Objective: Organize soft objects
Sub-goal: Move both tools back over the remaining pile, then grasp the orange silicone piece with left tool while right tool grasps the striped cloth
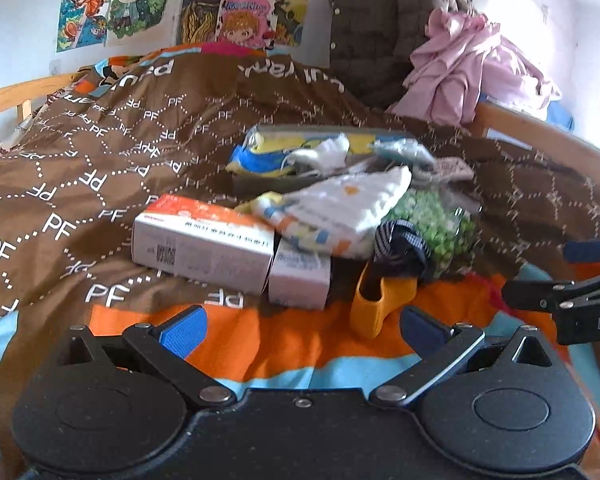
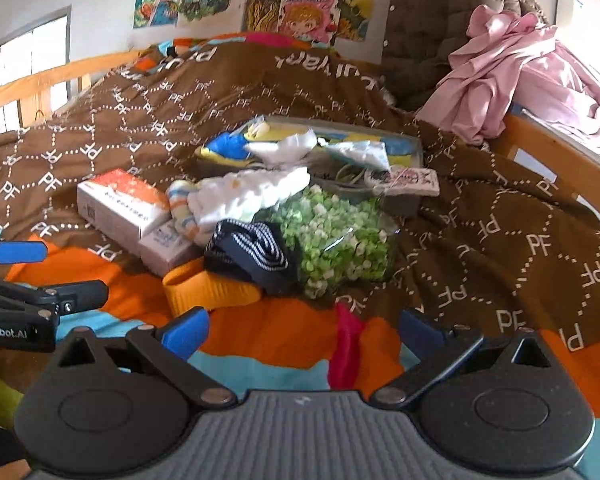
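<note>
A heap of small things lies on the brown quilt (image 1: 80,168) (image 2: 500,216). A white sock with coloured stripes (image 1: 332,208) (image 2: 240,196) rests on two cartons. In front of it a navy striped sock (image 1: 402,246) (image 2: 248,254) drapes over an orange cup (image 1: 374,304) (image 2: 208,290). A clear bag of green bits (image 1: 436,224) (image 2: 336,236) lies beside them. My left gripper (image 1: 304,330) is open, short of the heap, holding nothing. My right gripper (image 2: 304,330) is open too, also short of the heap; it shows at the right edge (image 1: 560,280) of the left wrist view.
A white and orange carton (image 1: 204,240) (image 2: 120,204) and a smaller pale carton (image 1: 300,276) (image 2: 164,246) lie left of the socks. A grey tray (image 1: 320,152) (image 2: 340,148) with cloths stands behind. Pink clothes (image 1: 472,68) (image 2: 512,68) and a dark jacket (image 1: 380,20) pile at the wooden bedrail (image 2: 560,152).
</note>
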`<control>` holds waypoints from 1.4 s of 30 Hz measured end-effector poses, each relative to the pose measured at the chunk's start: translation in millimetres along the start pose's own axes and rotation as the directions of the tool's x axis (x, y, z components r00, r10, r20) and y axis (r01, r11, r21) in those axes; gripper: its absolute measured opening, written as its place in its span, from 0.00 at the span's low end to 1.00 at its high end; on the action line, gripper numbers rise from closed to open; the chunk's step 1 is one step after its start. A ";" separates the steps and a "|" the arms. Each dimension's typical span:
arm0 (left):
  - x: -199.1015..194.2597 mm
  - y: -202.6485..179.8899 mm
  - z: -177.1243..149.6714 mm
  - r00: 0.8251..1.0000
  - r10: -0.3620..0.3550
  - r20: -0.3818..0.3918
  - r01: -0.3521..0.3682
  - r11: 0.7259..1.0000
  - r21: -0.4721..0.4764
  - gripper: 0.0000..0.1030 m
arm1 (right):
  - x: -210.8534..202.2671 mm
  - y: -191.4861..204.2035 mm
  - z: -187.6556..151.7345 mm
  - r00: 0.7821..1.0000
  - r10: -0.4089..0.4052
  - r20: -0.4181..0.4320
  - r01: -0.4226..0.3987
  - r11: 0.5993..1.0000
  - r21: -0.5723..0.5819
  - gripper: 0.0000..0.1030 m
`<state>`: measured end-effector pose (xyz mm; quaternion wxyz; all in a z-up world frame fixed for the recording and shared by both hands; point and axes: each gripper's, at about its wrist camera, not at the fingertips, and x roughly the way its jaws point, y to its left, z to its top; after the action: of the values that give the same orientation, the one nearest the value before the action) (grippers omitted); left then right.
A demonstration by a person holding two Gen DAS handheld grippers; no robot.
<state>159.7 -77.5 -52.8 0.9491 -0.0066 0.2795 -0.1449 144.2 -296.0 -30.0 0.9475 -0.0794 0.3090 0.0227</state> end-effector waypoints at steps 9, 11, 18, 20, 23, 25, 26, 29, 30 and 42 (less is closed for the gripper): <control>12.9 -3.1 -9.7 0.999 0.016 -0.041 -0.014 0.999 0.049 0.99 | 13.2 -1.1 -2.8 0.999 -0.012 -0.033 0.012 1.000 0.003 1.00; 14.9 -2.8 -10.6 0.999 0.017 -0.046 -0.015 0.999 0.050 0.99 | 15.5 -2.0 -2.6 0.999 -0.017 -0.031 0.017 1.000 0.014 1.00; 22.5 -4.2 -12.0 0.998 0.006 -0.059 -0.003 0.998 0.060 0.99 | 21.6 -10.7 -1.1 1.000 -0.001 -0.014 0.003 0.995 0.102 1.00; 25.7 -5.5 -12.4 0.998 -0.002 -0.063 0.006 0.998 0.067 0.99 | 22.8 -12.7 -1.0 1.000 0.006 -0.007 -0.005 0.992 0.126 1.00; 31.2 -8.3 -13.1 0.997 -0.017 -0.069 0.023 0.997 0.079 0.99 | 25.4 -15.4 -0.8 1.000 0.020 0.010 -0.021 0.986 0.167 1.00; 34.7 -10.3 -13.1 0.997 -0.028 -0.072 0.034 0.996 0.086 0.99 | 27.9 -17.4 -0.7 0.999 0.035 0.015 -0.037 0.980 0.195 1.00; 36.8 -11.6 -12.8 0.997 -0.031 -0.074 0.038 0.995 0.090 0.99 | 29.2 -17.7 -0.8 0.999 0.041 0.017 -0.044 0.978 0.205 1.00; 42.5 -14.9 -11.6 0.996 -0.039 -0.080 0.047 0.994 0.096 0.99 | 33.4 -15.8 -1.3 0.999 0.044 0.008 -0.045 0.977 0.209 1.00; 44.1 -15.7 -11.2 0.996 -0.042 -0.080 0.050 0.994 0.095 0.99 | 34.5 -14.5 -1.3 0.999 0.041 0.005 -0.041 0.978 0.204 1.00; 68.1 -25.9 -2.5 0.995 -0.093 -0.047 0.098 0.986 0.138 0.99 | 44.5 -8.7 0.1 1.000 0.022 0.014 -0.024 0.980 0.199 1.00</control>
<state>205.9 -121.1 -88.5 0.9333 0.0496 0.2873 -0.2096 181.0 -304.8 -54.9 0.9521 0.0196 0.3050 0.0032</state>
